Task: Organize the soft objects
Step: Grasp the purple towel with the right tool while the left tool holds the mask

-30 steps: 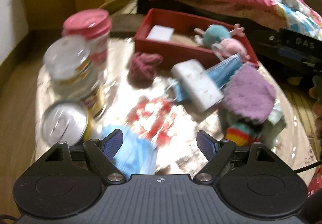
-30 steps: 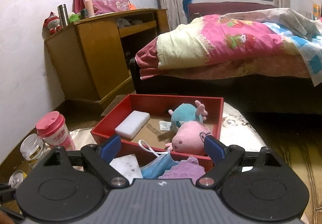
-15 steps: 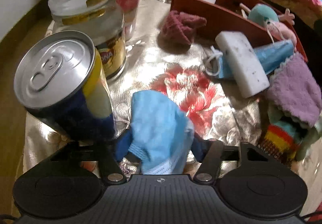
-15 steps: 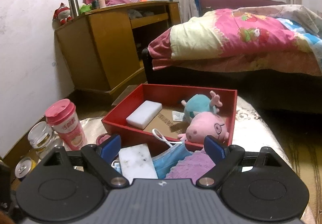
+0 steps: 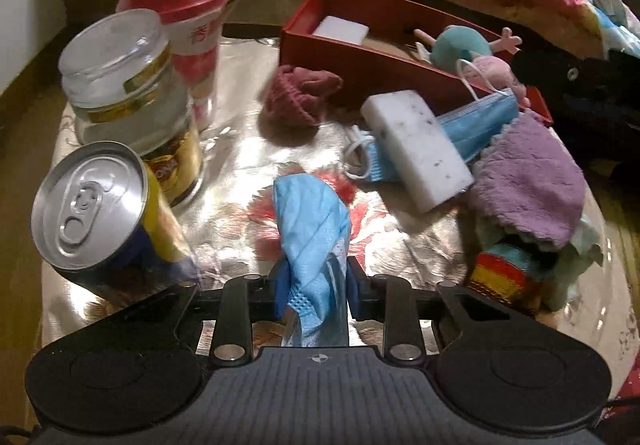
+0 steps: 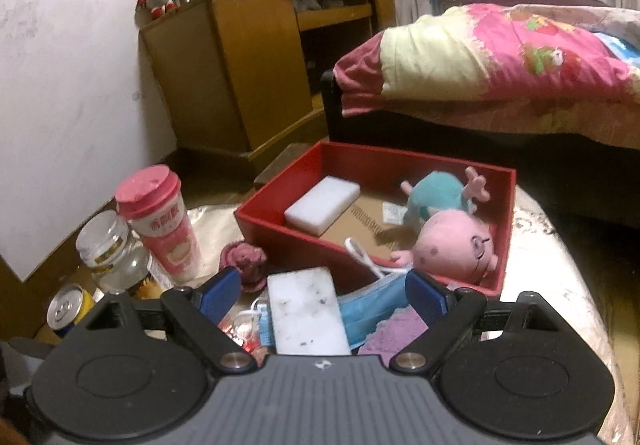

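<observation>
We are clenching our left gripper [image 5: 314, 287] on a crumpled blue mask [image 5: 312, 221] at the near edge of the table [image 5: 240, 149], just right of the can [image 5: 100, 209]. Our right gripper [image 6: 322, 293] is hanging released over the sponge [image 6: 306, 311], near the red box [image 6: 506, 229].

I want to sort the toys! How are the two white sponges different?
The clean sponge lies inside the red box; the speckled sponge lies outside it, on top of a blue mask. The clean sponge is plain white, while the speckled sponge carries dark flecks. The speckled sponge looks longer, though that may be the lens. Both are white rectangular blocks, and neither is held.
</observation>
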Motion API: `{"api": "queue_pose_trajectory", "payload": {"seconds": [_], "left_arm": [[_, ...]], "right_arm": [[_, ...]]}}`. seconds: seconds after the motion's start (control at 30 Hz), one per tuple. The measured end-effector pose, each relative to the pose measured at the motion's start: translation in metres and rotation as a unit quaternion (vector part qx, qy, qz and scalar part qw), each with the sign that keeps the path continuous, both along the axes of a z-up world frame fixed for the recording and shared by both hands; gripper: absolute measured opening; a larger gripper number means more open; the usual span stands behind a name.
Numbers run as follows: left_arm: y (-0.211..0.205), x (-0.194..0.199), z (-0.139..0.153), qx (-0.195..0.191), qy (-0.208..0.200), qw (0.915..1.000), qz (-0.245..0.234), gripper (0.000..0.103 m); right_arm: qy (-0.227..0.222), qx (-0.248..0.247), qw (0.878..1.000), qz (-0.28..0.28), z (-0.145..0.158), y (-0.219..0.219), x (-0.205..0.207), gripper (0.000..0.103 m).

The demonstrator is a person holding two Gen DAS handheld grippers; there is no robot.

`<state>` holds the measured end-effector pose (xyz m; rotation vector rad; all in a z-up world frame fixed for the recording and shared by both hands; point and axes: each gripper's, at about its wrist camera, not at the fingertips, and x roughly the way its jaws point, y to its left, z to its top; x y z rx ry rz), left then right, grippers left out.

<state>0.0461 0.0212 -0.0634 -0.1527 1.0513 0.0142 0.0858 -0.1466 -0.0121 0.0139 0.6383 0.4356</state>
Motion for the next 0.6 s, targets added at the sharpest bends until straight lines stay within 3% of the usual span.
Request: {"api": "queue_pose_trajectory", "payload": {"seconds": [0.33,0.43,0.53,0.6], "left_arm": [[-0.013,0.001,0.011,-0.020,-0.011,0.9994,-0.027,0.029],[-0.011,0.001,0.010,-0.026,-0.005,0.9993,-0.026,0.029],[-0.011,0.001,0.012,-0.032,-0.004,0.9991,-0.027,0.030],[-0.012,0.000,0.013,-0.032,-0.007,0.9990,-0.031,0.031]], "right_arm": [[0.023,0.003,0.995,-0.094,0.000,-0.062,-0.002,0.068],[0.043,-0.010,0.993,-0.111,-0.006,-0.067,-0.001,0.068],[0.086,0.013,0.989,-0.122,-0.018,-0.073,0.007,0.067],[0.116,0.013,0.984,-0.133,-0.028,-0.073,0.013,0.058]]}}
